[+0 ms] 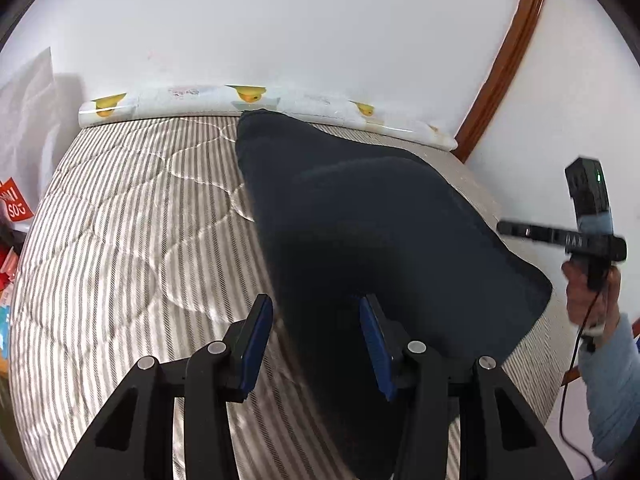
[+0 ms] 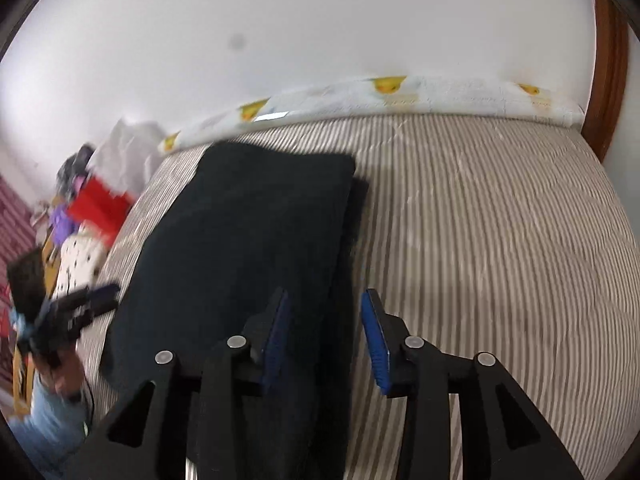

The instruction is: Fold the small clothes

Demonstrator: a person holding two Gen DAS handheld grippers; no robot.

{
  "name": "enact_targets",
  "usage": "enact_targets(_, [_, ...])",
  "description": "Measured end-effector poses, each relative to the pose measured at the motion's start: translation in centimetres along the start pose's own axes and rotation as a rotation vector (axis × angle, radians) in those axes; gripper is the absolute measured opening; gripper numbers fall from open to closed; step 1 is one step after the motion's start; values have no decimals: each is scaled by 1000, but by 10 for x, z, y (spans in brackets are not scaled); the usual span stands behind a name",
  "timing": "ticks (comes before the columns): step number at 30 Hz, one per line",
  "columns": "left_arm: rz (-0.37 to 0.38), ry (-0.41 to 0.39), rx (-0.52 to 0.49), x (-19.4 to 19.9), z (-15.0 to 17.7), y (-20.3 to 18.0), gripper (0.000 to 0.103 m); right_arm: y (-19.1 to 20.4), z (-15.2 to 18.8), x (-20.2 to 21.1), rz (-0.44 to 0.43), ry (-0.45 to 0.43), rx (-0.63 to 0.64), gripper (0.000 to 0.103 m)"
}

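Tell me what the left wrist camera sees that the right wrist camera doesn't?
Only the left wrist view shows the right gripper with its green light, and an orange sign at the bedside. Only the right wrist view shows the left gripper, a red box and a dotted white thing. Both show the dark garment lying on the striped mattress, the duck-print roll and open jaws holding nothing.

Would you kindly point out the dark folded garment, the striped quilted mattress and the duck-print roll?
Dark folded garment (image 2: 240, 240): right wrist view, middle of top layer.
Striped quilted mattress (image 1: 120, 220): left wrist view, bare surface.
Duck-print roll (image 1: 180, 98): left wrist view, left section.
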State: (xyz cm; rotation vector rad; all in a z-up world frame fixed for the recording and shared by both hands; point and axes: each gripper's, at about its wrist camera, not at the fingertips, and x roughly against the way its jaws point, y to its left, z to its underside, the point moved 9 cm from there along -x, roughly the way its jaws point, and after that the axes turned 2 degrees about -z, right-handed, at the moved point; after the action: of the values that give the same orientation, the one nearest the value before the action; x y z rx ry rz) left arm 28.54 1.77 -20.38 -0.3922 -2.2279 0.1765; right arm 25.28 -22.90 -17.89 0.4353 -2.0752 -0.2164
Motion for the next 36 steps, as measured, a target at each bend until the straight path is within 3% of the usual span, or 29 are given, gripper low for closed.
enact_targets(4, [-47,-10,12,-3,5,-1,47,-6,20,-19,-21,21,-96,36])
enact_targets(6, [-48,4,56,-7,8,3,47,-7,22,-26,-57,5,-154,10])
enact_targets(9, [-60,11,65,-6,9,5,47,7,12,-7,-3,-94,-31,6])
enact_targets(12, [-64,21,59,-5,10,3,47,-5,11,17,-35,-160,-71,2])
enact_targets(16, [-106,9,20,2,13,0,47,-22,23,0,6,-91,-124,2])
enact_targets(21, [-118,-9,-43,19,17,-11,47,-9,22,26,182,-152,-55,7])
enact_targets(23, [-130,-6,-62,20,20,-16,47,10,21,40,181,-207,-22,7])
enact_targets(25, [-164,12,-86,17,26,-21,48,30,23,41,178,-219,44,16])
enact_targets(29, [-226,22,-116,15,36,-26,48,51,52,16,225,-168,168,19])
enact_targets(31, [-226,27,-114,16,40,-27,48,45,67,2,270,-141,171,19])
enact_targets(33, [-228,29,-107,17,42,-27,48,36,76,7,289,-168,149,19])
enact_targets(36, [-231,30,-105,18,43,-27,48,29,77,14,299,-136,112,17])
